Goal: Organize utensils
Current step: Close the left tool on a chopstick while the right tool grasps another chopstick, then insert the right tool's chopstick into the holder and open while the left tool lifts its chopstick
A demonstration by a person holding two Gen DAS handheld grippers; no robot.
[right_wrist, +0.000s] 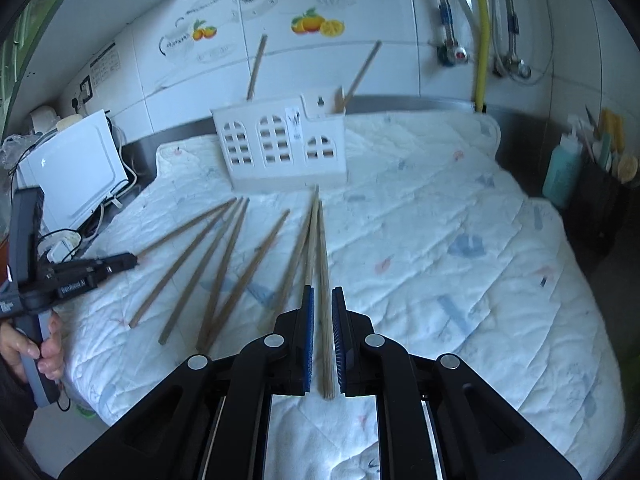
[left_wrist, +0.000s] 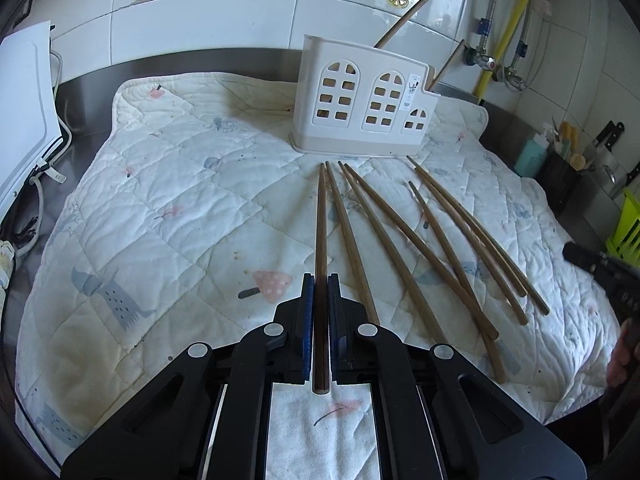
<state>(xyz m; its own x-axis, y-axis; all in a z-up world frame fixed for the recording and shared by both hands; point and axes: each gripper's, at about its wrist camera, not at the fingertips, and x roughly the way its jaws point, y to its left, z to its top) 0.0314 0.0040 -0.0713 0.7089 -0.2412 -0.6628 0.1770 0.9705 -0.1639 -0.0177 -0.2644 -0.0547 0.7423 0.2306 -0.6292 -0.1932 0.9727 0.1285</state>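
Observation:
My left gripper [left_wrist: 321, 278] is shut on one brown chopstick [left_wrist: 321, 220], which runs straight ahead between the blue pads towards the white house-shaped utensil holder [left_wrist: 362, 92]. Several more chopsticks [left_wrist: 400, 248] lie fanned on the quilted mat [left_wrist: 180, 200] to its right. My right gripper [right_wrist: 323, 290] is shut on another chopstick [right_wrist: 323, 256], its tip close to the holder [right_wrist: 288, 178]. Two chopsticks stand tilted in the holder. The left gripper [right_wrist: 134, 260] shows at the left of the right wrist view, and the right gripper [left_wrist: 576, 254] at the right edge of the left wrist view.
A white appliance [left_wrist: 24, 120] with cables stands left of the mat. A teal bottle [right_wrist: 562, 172] and a dark container of tools [right_wrist: 600, 200] sit at the right on the steel counter. A yellow pipe [left_wrist: 508, 28] and valves run down the tiled wall. A green rack [left_wrist: 626, 228] is far right.

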